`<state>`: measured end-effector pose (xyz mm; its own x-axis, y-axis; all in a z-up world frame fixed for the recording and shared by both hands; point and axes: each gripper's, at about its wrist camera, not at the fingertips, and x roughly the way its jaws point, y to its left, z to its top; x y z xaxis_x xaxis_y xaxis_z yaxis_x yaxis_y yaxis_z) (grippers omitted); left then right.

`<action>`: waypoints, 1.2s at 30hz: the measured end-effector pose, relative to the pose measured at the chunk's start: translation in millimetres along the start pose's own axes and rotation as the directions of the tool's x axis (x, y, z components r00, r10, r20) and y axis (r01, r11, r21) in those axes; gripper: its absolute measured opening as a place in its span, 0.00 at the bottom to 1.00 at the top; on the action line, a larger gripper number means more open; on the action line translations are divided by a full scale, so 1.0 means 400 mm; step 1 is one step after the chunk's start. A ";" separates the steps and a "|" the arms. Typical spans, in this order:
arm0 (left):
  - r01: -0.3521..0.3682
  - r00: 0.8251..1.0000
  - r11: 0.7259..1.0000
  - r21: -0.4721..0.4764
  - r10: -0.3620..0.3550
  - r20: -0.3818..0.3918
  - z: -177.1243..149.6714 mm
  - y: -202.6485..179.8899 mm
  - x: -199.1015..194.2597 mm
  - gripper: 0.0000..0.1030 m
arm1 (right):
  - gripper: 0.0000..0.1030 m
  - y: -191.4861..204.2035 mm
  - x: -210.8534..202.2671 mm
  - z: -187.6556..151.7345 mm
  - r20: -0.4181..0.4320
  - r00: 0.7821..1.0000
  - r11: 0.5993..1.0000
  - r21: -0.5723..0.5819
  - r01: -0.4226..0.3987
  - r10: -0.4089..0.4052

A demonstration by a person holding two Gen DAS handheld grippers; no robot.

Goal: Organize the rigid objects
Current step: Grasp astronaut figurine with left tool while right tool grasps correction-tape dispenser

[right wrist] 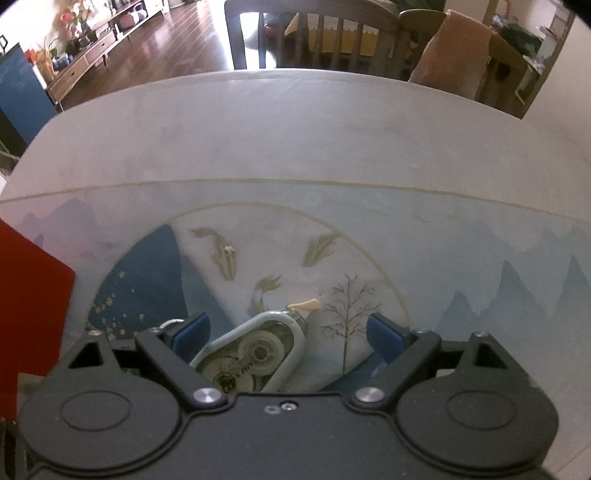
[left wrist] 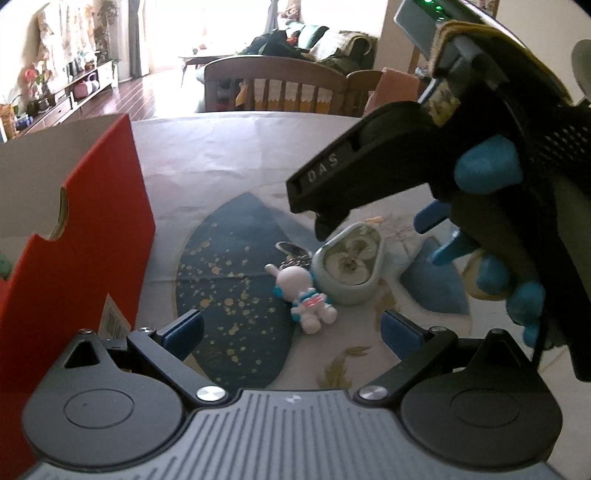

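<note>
A pale green correction-tape dispenser (left wrist: pixel 349 266) lies on the patterned tablecloth (left wrist: pixel 229 173), with a white astronaut keychain (left wrist: pixel 308 297) just left of it. My left gripper (left wrist: pixel 291 326) is open and empty, low over the cloth in front of the astronaut. In the left wrist view the right gripper's body (left wrist: pixel 369 162) hovers right above the dispenser. In the right wrist view the dispenser (right wrist: pixel 255 352) lies between the open fingers of my right gripper (right wrist: pixel 288 332), nearer the left finger, untouched by the pads.
A red cardboard box (left wrist: pixel 85 236) with an open top stands at the left; its corner shows in the right wrist view (right wrist: pixel 33 295). Wooden chairs (right wrist: pixel 317 33) stand behind the table's far edge. A small orange scrap (right wrist: pixel 304 304) lies by the dispenser.
</note>
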<state>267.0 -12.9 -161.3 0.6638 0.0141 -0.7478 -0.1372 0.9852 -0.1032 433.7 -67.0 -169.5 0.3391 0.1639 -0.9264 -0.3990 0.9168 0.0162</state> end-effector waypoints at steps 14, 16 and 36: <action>-0.021 1.000 0.999 0.038 0.021 0.018 -0.004 -0.004 0.030 0.99 | 0.87 -0.085 -0.004 -0.052 -0.002 1.000 0.999 -0.036 0.008 -0.008; -0.024 1.000 0.999 0.045 0.023 0.020 0.000 -0.008 0.036 0.98 | 0.86 -0.110 -0.009 -0.060 0.005 1.000 0.999 -0.032 0.005 -0.005; -0.038 0.999 0.990 0.134 0.036 0.019 0.037 -0.041 0.066 0.37 | 0.49 -0.098 -0.071 -0.130 0.083 0.992 0.984 -0.160 -0.084 0.098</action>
<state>297.8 -26.1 -169.7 0.6722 0.0528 -0.7385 -0.0626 0.9979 0.0144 395.3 -126.6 -163.5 0.3676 0.2828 -0.8860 -0.5569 0.8299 0.0338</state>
